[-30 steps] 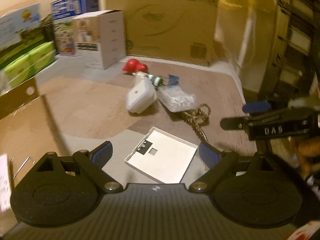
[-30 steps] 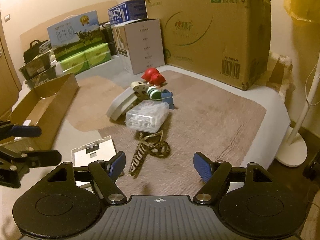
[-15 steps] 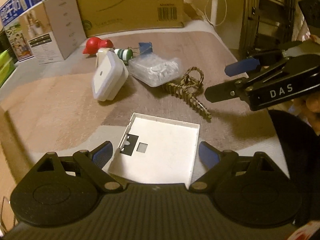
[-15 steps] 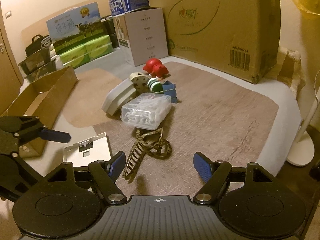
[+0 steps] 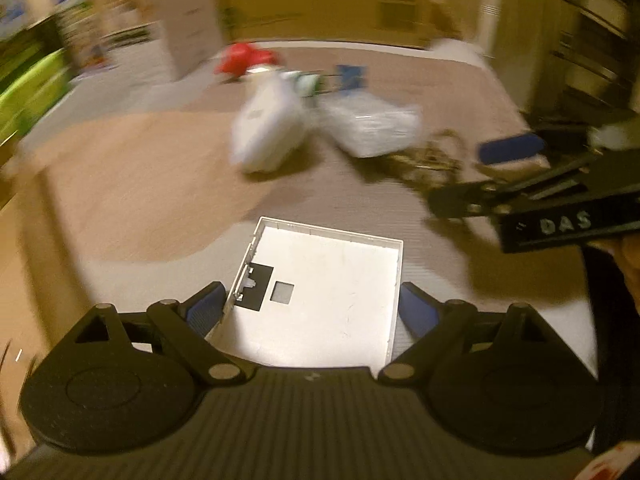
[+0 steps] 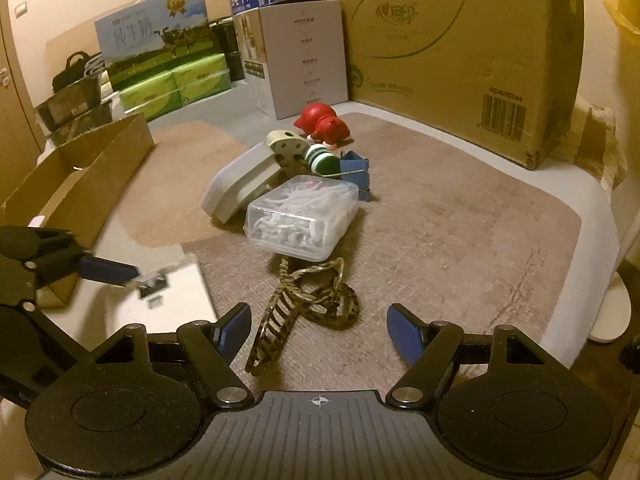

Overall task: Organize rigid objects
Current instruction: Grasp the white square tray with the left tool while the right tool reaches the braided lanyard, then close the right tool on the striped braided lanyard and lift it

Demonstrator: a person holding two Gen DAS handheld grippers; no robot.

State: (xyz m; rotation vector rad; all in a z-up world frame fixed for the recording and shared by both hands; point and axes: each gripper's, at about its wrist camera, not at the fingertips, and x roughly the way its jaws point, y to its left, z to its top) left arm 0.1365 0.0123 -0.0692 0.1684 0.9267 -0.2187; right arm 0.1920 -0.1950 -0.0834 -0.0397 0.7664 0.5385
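Note:
A flat white square tray (image 5: 320, 288) lies on the mat between the fingers of my left gripper (image 5: 312, 309), which is open with a small gap on each side. The tray (image 6: 172, 300) also shows in the right wrist view, with one left finger (image 6: 108, 270) over its corner. My right gripper (image 6: 320, 329) is open and holds nothing. A leopard-patterned hair claw (image 6: 304, 308) lies just ahead between its fingertips. Beyond it are a clear plastic box (image 6: 304, 220), a grey lidded container (image 6: 240, 180) and a red figurine (image 6: 320, 124). The right gripper (image 5: 472, 176) reaches in from the right in the blurred left view.
An open cardboard box (image 6: 80, 168) stands at the left. A large carton (image 6: 460, 60), a grey carton (image 6: 304, 52) and milk cartons (image 6: 160, 48) line the back. A striped green piece (image 6: 320, 158) and a blue piece (image 6: 356, 172) sit in the pile. A white stand base (image 6: 612, 312) is off the mat's right edge.
My left gripper came down over the white tray, which now sits between its fingers. My right gripper moved closer to the hair claw. Both stayed open.

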